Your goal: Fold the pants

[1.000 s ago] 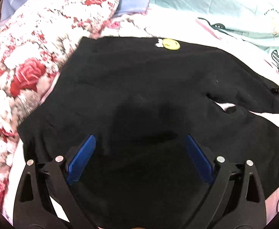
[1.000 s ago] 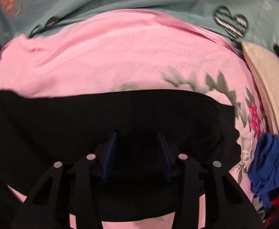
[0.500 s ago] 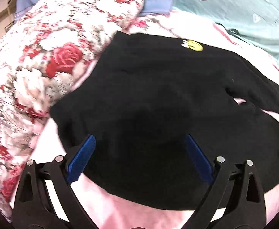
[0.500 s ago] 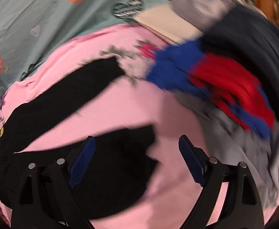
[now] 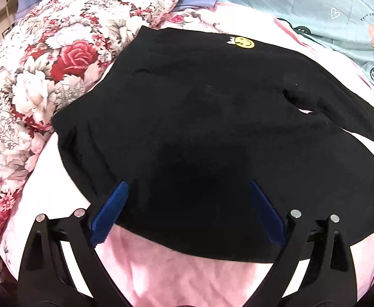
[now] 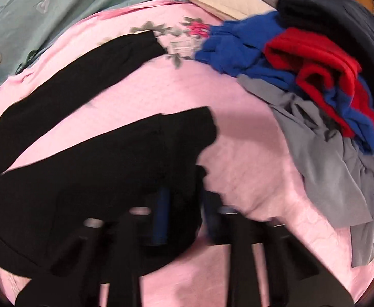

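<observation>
Black pants (image 5: 187, 102) lie spread on a pink sheet (image 5: 187, 276), with a yellow smiley patch (image 5: 243, 42) near the far waist edge. My left gripper (image 5: 187, 204) hovers open over the near edge of the waist part, its blue pads wide apart and touching nothing. In the right wrist view the two legs run apart: a far leg (image 6: 84, 76) and a near leg (image 6: 110, 166). My right gripper (image 6: 184, 215) is blurred, with its fingers drawn close together on the cuff end of the near leg.
A floral pillow (image 5: 59, 51) borders the pants on the left, and a teal quilt (image 5: 315, 5) lies behind. To the right of the leg ends sits a pile of blue, red and dark clothes (image 6: 315, 64), a grey garment (image 6: 328, 166) and a beige folded cloth (image 6: 225, 2).
My right gripper opened, swung to the leg ends, then narrowed on the near leg's cuff. My left gripper pulled back toward the near waist edge and stayed open.
</observation>
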The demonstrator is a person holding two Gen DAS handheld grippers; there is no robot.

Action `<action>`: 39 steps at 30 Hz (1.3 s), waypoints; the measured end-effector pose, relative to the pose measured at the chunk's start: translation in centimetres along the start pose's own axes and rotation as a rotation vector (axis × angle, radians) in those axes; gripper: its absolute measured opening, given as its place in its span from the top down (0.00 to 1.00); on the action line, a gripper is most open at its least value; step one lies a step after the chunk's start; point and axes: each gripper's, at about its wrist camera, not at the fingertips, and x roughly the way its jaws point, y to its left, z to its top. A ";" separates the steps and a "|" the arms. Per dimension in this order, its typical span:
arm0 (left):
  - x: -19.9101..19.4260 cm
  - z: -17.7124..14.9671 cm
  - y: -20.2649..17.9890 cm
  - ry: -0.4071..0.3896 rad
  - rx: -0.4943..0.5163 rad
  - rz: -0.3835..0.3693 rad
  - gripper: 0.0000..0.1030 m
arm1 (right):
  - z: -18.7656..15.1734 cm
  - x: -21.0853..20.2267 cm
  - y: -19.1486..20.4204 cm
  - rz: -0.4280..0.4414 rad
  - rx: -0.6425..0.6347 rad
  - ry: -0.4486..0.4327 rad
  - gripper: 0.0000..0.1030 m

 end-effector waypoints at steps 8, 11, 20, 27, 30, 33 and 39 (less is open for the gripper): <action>-0.3 0.2 0.3 0.007 0.047 0.111 0.07 | -1.6 -3.4 -3.8 -0.125 0.048 -0.048 0.84; -0.1 0.4 0.7 0.014 0.028 0.095 0.07 | -1.9 -1.0 -4.7 -0.134 0.066 0.040 0.53; 0.6 1.0 3.5 0.033 -0.021 0.160 0.07 | -1.3 -4.6 0.1 0.030 -0.066 -0.041 0.39; 0.5 1.0 7.2 0.050 -0.112 0.206 0.07 | -1.3 -3.5 -0.2 -0.033 0.058 -0.059 0.32; -0.6 1.6 9.5 0.030 -0.178 0.236 0.07 | -0.8 -5.3 0.0 0.066 0.137 -0.132 0.29; 0.0 1.8 11.1 0.066 -0.213 0.307 0.07 | -0.6 -5.7 1.9 0.107 0.116 -0.148 0.28; 1.3 2.8 11.3 0.083 -0.246 0.232 0.25 | -2.3 -6.3 5.4 0.132 0.028 -0.139 0.28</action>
